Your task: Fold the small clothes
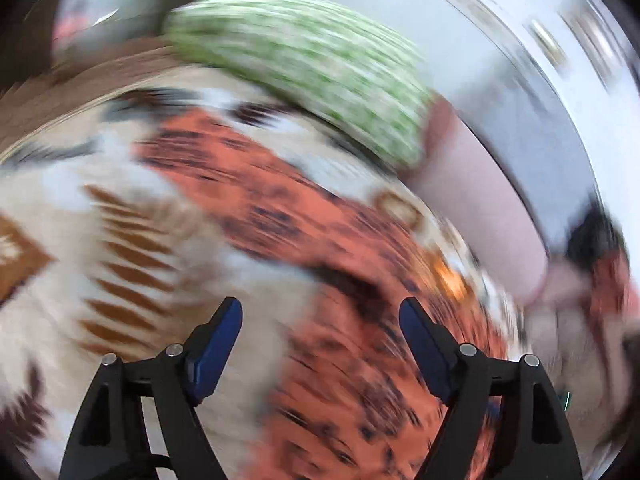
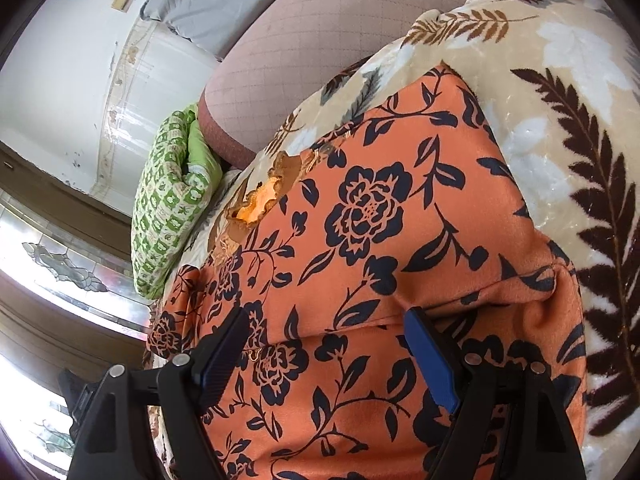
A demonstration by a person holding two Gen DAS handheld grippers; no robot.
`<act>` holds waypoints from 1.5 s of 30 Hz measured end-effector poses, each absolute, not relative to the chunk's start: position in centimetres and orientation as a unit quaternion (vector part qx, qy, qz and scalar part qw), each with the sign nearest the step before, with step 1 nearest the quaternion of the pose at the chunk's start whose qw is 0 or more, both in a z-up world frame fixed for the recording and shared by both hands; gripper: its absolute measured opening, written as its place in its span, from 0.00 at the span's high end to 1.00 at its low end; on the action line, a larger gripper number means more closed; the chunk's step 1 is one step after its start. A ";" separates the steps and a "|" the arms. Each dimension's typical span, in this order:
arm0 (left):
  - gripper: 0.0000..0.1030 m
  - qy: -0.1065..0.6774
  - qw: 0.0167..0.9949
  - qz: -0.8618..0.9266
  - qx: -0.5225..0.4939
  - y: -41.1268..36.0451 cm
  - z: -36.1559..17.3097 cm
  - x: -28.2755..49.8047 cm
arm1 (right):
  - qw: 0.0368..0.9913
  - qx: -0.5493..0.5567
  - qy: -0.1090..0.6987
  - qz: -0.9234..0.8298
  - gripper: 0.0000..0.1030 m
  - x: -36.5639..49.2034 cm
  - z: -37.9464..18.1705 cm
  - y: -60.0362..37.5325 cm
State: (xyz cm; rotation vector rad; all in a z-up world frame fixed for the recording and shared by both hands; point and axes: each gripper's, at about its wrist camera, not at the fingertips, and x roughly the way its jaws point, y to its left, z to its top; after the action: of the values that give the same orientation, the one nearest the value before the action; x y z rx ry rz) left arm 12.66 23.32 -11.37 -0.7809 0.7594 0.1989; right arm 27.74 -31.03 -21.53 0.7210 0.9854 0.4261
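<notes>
Right wrist view shows the right gripper [image 2: 326,354] spread wide, pinching nothing, just above the orange garment with dark navy flowers [image 2: 360,216], laid flat on the cream leaf-patterned fleece blanket [image 2: 560,80] for folding; the left gripper [image 1: 320,340], in a blurred view, is likewise spread and empty over the same cloth

Leaf-print blanket [image 2: 560,92], green pillow [image 2: 168,204]

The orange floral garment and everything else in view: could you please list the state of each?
Orange floral garment: folded over, lying on the blanket, ungripped.
Leaf-print blanket: spread under the garment.
Green patterned quilt: bundled beside the blanket.
Left tool: open, nothing between its fingers.
Right tool: open above the garment.
</notes>
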 end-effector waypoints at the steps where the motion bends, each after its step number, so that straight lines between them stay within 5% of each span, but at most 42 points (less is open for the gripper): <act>1: 0.21 0.359 0.831 0.106 -0.412 25.9 -12.2 12.7 | 0.800 0.333 0.458 0.198 0.20 27.7 -21.5 -31.0; 3: 0.21 0.353 0.787 0.104 -0.495 30.1 -14.5 13.8 | 0.803 0.330 0.457 0.194 0.20 27.6 -21.4 -31.0; 14: 0.25 0.306 0.743 0.135 -0.580 35.3 -18.1 19.4 | 0.807 0.325 0.463 0.172 0.20 25.1 -21.0 -31.6; 16: 0.41 0.307 0.734 0.150 -0.587 36.5 -18.8 19.7 | 0.806 0.329 0.464 0.165 0.20 24.7 -21.1 -31.9; 19: 0.95 0.340 0.744 0.170 -0.550 37.5 -18.8 20.3 | 0.808 0.332 0.459 0.160 0.20 24.1 -20.8 -32.2; 20: 0.96 0.344 0.742 0.172 -0.548 37.9 -18.8 20.1 | 0.810 0.332 0.457 0.159 0.20 23.9 -20.7 -32.3; 27: 0.96 0.266 0.865 0.160 -0.395 35.6 -4.9 19.2 | 0.810 0.339 0.451 0.159 0.20 23.7 -20.9 -32.6; 34: 0.96 0.188 0.951 0.033 -0.242 23.1 11.1 21.4 | 0.804 0.371 0.433 0.170 0.20 23.1 -20.8 -34.1; 40: 0.95 0.222 0.951 -0.106 -0.186 6.3 11.7 24.2 | 0.803 0.417 0.397 0.151 0.20 22.5 -19.9 -36.8; 42: 0.87 0.251 0.944 -0.141 -0.161 0.3 9.1 25.4 | 0.802 0.430 0.388 0.147 0.20 22.3 -19.5 -37.5; 43: 0.73 0.275 0.936 -0.160 -0.149 -2.9 6.9 26.2 | 0.801 0.435 0.385 0.147 0.20 22.2 -19.4 -37.8; 44: 0.49 0.310 0.924 -0.179 -0.137 -5.6 4.3 26.9 | 0.801 0.439 0.381 0.146 0.20 22.1 -19.3 -38.1; 45: 0.39 0.355 0.905 -0.202 -0.121 -8.3 1.2 27.8 | 0.801 0.441 0.379 0.145 0.20 22.0 -19.2 -38.3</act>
State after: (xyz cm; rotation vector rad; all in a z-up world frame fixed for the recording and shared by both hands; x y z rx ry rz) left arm 27.83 -8.27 1.16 -0.2492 0.7326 -0.4180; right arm 22.04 -38.34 -19.22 0.9450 0.8118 0.3109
